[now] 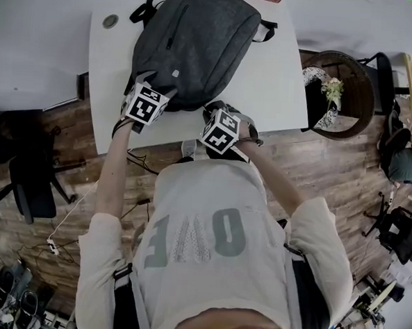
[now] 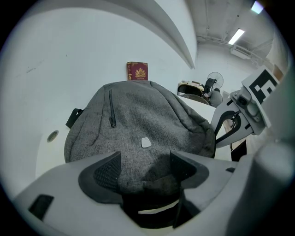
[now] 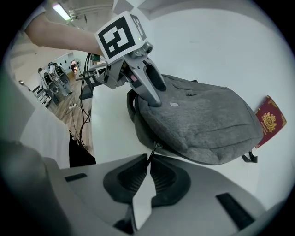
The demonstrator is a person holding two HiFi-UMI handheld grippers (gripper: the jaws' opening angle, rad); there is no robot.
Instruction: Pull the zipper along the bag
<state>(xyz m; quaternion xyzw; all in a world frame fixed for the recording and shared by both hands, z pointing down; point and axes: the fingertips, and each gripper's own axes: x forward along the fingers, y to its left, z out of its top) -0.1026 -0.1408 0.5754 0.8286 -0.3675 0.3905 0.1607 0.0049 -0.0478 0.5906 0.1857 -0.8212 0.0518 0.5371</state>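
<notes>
Lower centre, the right gripper [image 3: 150,159], jaws closed, pinches the small dark metal zipper pull [image 3: 154,148] at the near edge of the grey fabric backpack [image 3: 203,122]. That thin tab could slip free. Farther on, the left gripper [image 2: 145,168] clamps bunched fabric, and if that hold fails the bag slides.

Bright, even indoor light washes the white table [image 1: 281,81] around the grey bag [image 1: 199,42]. A ceiling strip lamp [image 2: 237,35] glows above the bag in the left gripper view, and only soft shadow sits under the bag's near edge. All three views bulge fisheye-fashion, with black vignetted corners far from the bag and a soft, unfocused foreground below it.
</notes>
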